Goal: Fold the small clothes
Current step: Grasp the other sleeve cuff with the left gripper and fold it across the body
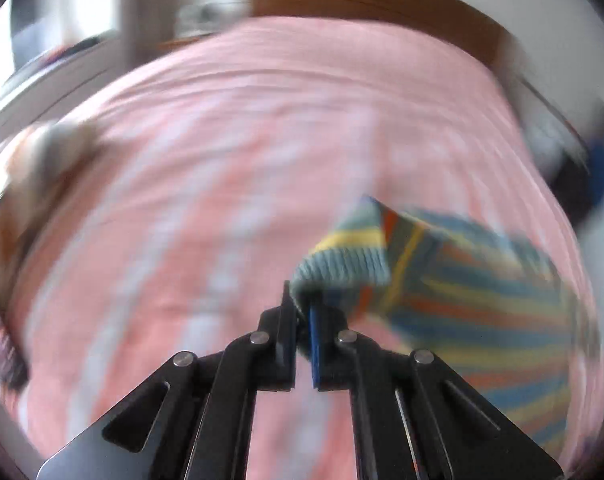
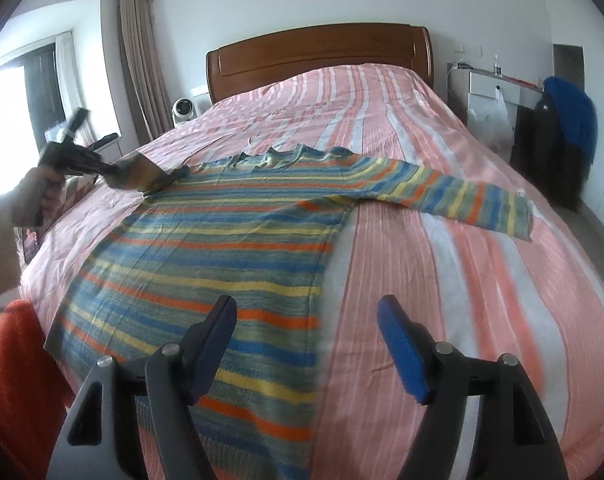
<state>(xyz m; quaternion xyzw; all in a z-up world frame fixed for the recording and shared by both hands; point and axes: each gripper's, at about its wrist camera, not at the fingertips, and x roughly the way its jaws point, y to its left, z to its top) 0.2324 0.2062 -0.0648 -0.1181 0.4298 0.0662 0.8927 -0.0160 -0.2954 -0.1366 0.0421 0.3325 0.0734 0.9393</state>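
The cuff point(image 1: 342, 268) is clamped in the left gripper point(image 1: 304, 312) and should be carried flat across the sweater point(image 2: 222, 240), while the right gripper point(image 2: 306, 344) is held apart, empty.

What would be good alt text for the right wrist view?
A striped sweater lies flat on a pink striped bed, one sleeve stretched right. The open right gripper hovers over its hem; the left gripper holds the far sleeve.
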